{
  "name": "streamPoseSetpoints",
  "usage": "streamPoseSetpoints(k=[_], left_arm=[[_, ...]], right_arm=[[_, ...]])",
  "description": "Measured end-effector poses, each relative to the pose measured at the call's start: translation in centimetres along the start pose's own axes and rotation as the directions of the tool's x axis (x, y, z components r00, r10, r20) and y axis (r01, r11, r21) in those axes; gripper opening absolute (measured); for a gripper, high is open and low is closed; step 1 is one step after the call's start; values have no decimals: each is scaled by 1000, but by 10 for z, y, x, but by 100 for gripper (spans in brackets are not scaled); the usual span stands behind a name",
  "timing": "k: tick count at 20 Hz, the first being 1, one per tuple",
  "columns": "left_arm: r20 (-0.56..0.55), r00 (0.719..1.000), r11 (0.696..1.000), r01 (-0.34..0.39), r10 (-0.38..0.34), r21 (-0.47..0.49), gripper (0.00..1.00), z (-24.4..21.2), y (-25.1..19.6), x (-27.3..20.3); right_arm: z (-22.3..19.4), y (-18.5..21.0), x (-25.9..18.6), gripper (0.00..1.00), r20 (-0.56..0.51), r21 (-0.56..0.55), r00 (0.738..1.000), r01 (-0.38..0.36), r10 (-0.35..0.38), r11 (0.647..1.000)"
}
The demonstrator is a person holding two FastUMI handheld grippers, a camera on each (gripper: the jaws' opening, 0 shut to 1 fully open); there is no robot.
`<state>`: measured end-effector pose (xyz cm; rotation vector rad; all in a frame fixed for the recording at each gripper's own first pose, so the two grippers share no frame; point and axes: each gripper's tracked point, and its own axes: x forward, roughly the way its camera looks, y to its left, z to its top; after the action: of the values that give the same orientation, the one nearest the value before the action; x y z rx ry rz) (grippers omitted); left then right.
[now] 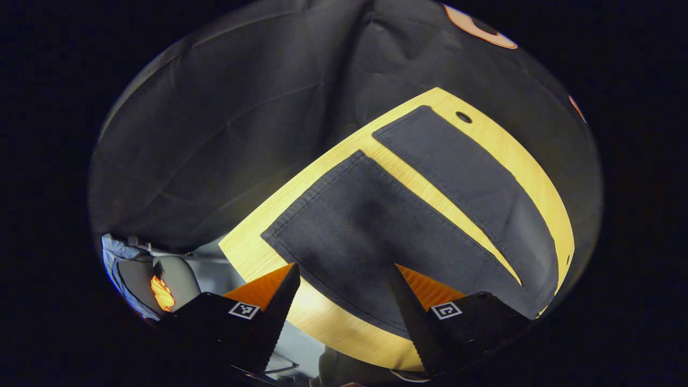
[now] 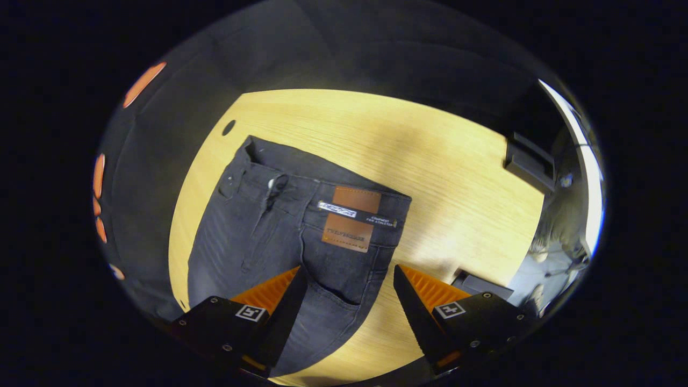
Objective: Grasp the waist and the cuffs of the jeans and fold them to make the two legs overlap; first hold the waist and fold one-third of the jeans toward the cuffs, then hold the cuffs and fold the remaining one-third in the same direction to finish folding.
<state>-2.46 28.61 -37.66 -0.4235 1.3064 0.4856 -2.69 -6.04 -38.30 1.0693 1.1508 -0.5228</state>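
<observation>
jeans (image 2: 279, 236): dark denim, spread flat on the wooden table (image 2: 430, 161), nothing folded yet. i place everything else from them.
left gripper (image 1: 344, 301): my left jaws stand wide apart, holding nothing, above the leg end of the jeans.
near cuff (image 1: 317, 199): its hem lies just ahead of my left fingers, flat, and the leg runs back under them.
far cuff (image 1: 408, 126): the other leg lies beside the first with a strip of bare table between; the two legs do not overlap.
waist (image 2: 328, 188): in the right gripper view the waistband lies across the table ahead of my right jaws, with a brown patch (image 2: 350, 217) on it and the fly to its left.
right gripper (image 2: 349, 298): my right jaws are also spread wide and empty, above the seat of the jeans, short of the waistband.
step in hand: i judge it is the first one, taking a cuff and the waist so one leg goes over the other.
doing it well: i should catch a hem corner with the left and the waistband edge on the same side with the right, then lift both ends together so the leg lands edge on edge.
pose: both grippers look steeply down onto the cloth, one at each end of the jeans, hanging clear of it as far as i can tell.
</observation>
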Motion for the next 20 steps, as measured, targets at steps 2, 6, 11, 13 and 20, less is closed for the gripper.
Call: streamPoseSetpoints(k=[2, 6, 11, 13, 20], left_arm=[[-23, 1000, 1000, -11, 10, -6, 100, -2, 1, 4], [-87, 996, 998, -35, 31, -52, 100, -2, 4, 9], [-165, 986, 990, -60, 38, -130, 99, -8, 17, 15], [-177, 983, 984, -78, 50, -157, 99, -4, 22, 23], [-272, 962, 961, -111, 39, -253, 99, -8, 27, 56]], right_arm=[[8, -9, 3, 98, -1, 1, 999, 32, -32, 999], [12, -12, 8, 94, 21, -59, 994, 109, -108, 992], [9, -18, 12, 78, -38, -146, 969, 235, -243, 961], [9, -19, 12, 75, -52, -211, 962, 250, -267, 945], [10, -18, 12, 50, -48, -243, 958, 263, -282, 934]])
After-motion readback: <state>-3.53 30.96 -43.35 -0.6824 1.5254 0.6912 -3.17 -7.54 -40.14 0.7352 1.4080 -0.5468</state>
